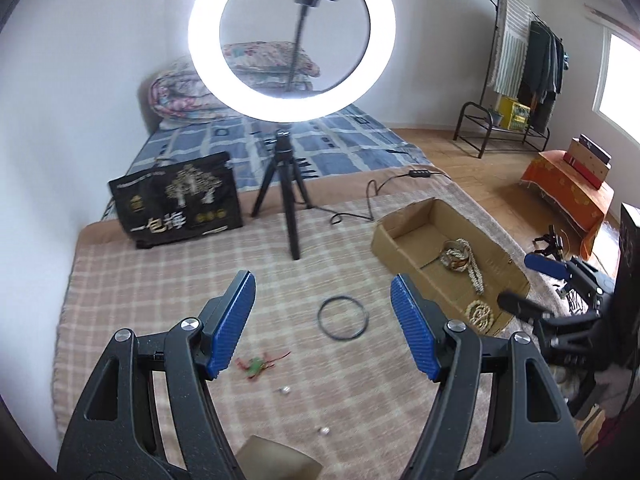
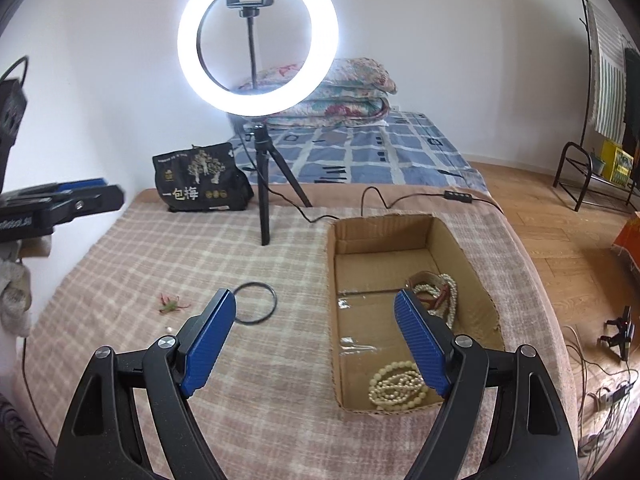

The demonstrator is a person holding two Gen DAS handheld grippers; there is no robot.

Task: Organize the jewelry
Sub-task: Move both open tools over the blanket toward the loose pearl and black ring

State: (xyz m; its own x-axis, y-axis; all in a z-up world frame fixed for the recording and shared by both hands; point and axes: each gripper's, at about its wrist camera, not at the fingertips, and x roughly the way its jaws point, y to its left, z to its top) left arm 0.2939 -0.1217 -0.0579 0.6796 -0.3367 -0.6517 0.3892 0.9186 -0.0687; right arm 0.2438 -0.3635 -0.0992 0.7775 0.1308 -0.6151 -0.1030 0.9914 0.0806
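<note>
plaid blanket [image 2: 168,248] covers the work surface, ring light [image 2: 258,40] on its tripod at the far edge, black printed bag [image 2: 202,178] beside the tripod.

cardboard box [image 2: 420,236] sits on the right side of the blanket, open top. already holds a pearl necklace [image 2: 442,294] tangled with a red-and-tan piece near the middle, and a coiled bead strand [image 2: 394,386] at the near end.

left gripper [image 1: 323,322] is wide apart, nothing between the pads, hanging over the blanket. right gripper [image 2: 316,342] likewise spread and empty, over the box's near left edge.

still loose on the blanket: black ring bangle [image 1: 343,317] lying flat just ahead of the left gripper, red-green ornament [image 1: 258,366] nearer the camera, two small silver bits [image 1: 285,390] closer still — too small to identify, maybe earrings or beads.

my read: next pick is the bangle, left side is lined up for it. advice:
- it's thin and flat on soft fabric, so come down steep and pinch across one arc of the rim, one pad inside the loop, one outside
- press slightly into the blanket so the pad gets under the edge
- lift straight, then carry over the box wall before releasing
- keep the right gripper out of the path; both grippers are near the box's left wall
</note>
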